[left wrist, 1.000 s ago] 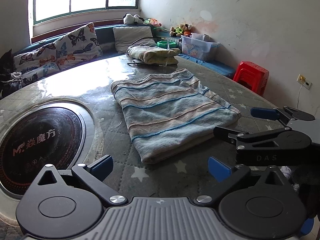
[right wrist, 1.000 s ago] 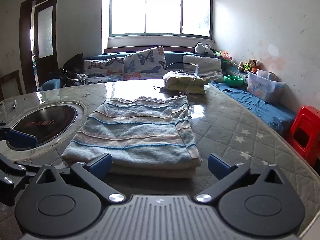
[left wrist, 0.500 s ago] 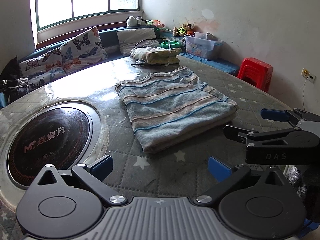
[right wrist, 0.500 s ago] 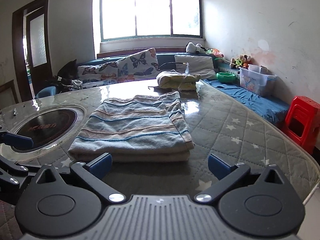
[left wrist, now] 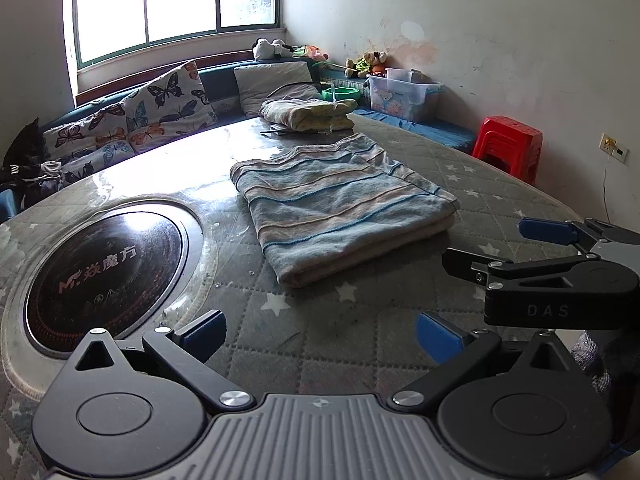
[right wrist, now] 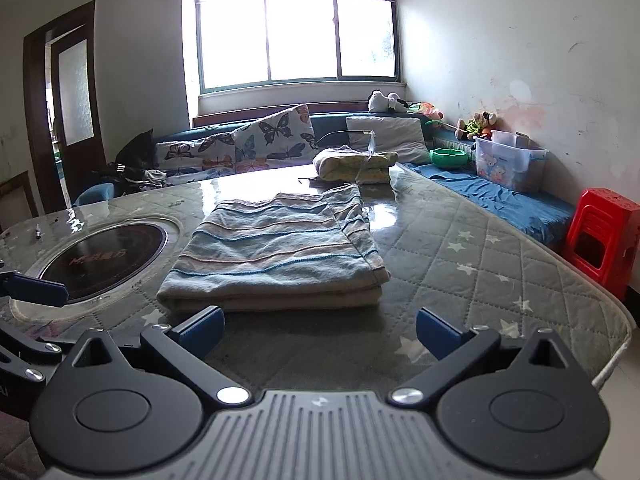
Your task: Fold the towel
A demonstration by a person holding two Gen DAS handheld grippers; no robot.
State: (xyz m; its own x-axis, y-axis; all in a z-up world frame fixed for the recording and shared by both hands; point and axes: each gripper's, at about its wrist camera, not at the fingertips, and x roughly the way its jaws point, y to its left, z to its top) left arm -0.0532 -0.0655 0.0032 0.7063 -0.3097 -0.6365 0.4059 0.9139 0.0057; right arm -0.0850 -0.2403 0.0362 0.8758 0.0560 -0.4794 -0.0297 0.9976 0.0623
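At the far left of the bench (left wrist: 360, 344), a round black induction cooktop (left wrist: 104, 276) is seen set flush into the quilted, star-printed cover. The left gripper (left wrist: 320, 334) is held just above the near edge of the bench, its blue-padded fingers (left wrist: 202, 330) spread wide apart with nothing between them. Just beyond it, at the middle of the bench, the striped towel (left wrist: 340, 208) is laid folded into a flat rectangle of several layers, its thick folded edge turned toward the grippers. It is touched by neither gripper. Behind the towel, near the far edge of the bench, a second folded cloth in yellow and cream (left wrist: 308, 114) is seen. To the right, the right gripper (right wrist: 320, 330) is held low over the near edge of the bench, level with the towel's front fold; its jaws are likewise set wide apart and empty. In the left wrist view the right gripper is seen from the side at the right edge. Further right, along the wall, a clear plastic storage box (right wrist: 510, 162) is set on a blue-covered seat, and a stack of red plastic stools (right wrist: 600, 236) is seen on the floor beside the bench.
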